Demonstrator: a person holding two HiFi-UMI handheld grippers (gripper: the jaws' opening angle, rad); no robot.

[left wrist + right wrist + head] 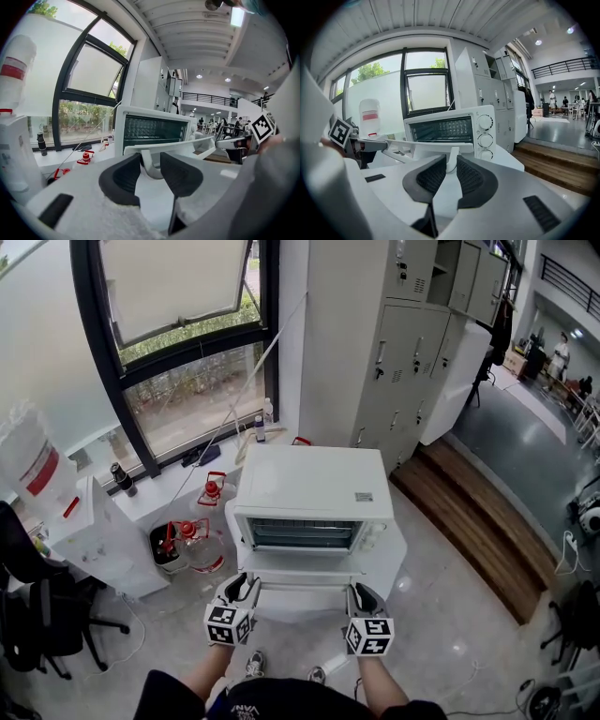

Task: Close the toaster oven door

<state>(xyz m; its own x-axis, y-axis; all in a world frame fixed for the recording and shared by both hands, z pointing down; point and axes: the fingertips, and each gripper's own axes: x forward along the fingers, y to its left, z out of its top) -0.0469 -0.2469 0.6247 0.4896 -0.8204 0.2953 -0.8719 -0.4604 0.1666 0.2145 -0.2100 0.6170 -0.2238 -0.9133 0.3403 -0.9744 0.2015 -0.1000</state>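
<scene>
Tongs, two: left tongs (149,158) and right tongs (450,161) each clench the single handle (179,144) of one toaster oven (314,488).

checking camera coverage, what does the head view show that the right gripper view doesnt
Head view only: the top of the oven, a chair and the person's shoes.
Right gripper view only: the right gripper with its pads clamped on the post of the handle, and the ceiling.
Both: the open oven, its lowered door, the window and the lockers.
</scene>
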